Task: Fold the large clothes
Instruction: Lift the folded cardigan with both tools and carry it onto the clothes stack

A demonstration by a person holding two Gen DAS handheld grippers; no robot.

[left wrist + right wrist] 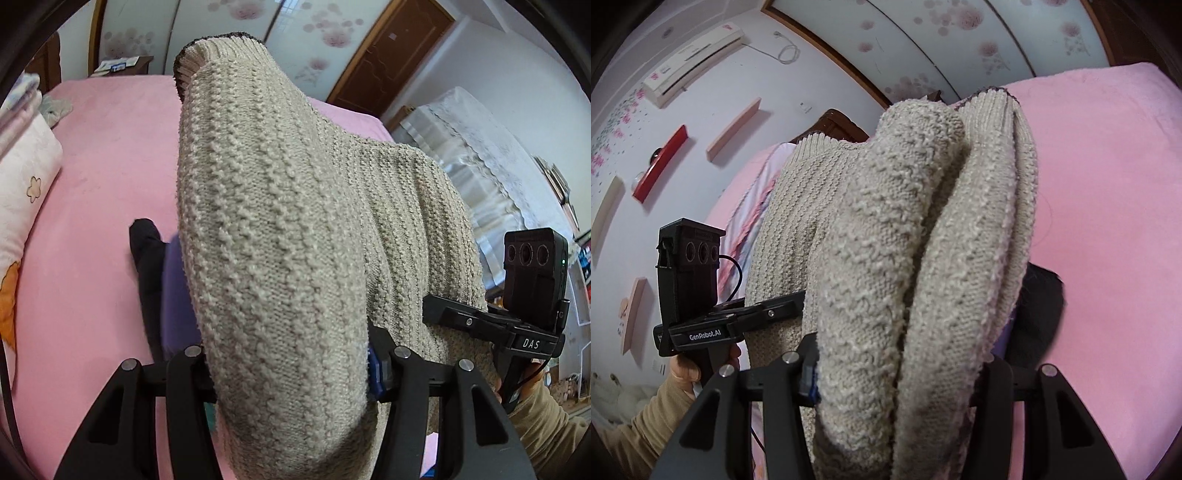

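We see a thick beige knitted sweater [280, 236] held up off a pink bed cover [103, 177] by both grippers at once. In the left wrist view the left gripper [291, 373] has a bulky fold of the knit filling the gap between its two black fingers, so its jaws stand partly apart and clamp the fabric; the fingertips themselves are hidden under the cloth. The sweater drapes forward over that gripper, its ribbed hem with a dark edge at the top of the view. To the right in the same view the right gripper [480, 317] shows from the side, its finger tucked into the knit, held by a hand [517, 384] in a tan sleeve. In the right wrist view the right gripper [897, 373] likewise grips several bunched layers of the sweater [886, 258], jaws at a middling width and packed with fabric. The left gripper [768, 314] appears at the left there, also buried in the knit, held by a hand [690, 369]. Under the sweater, partly covered, lie a dark garment [146, 258] and a purple one [177, 295] on the bed. A pale floral pillow [26, 184] sits at the left edge of the bed. On the wall in the right wrist view we note an air conditioner [694, 59] and several slanted wall shelves [733, 129].
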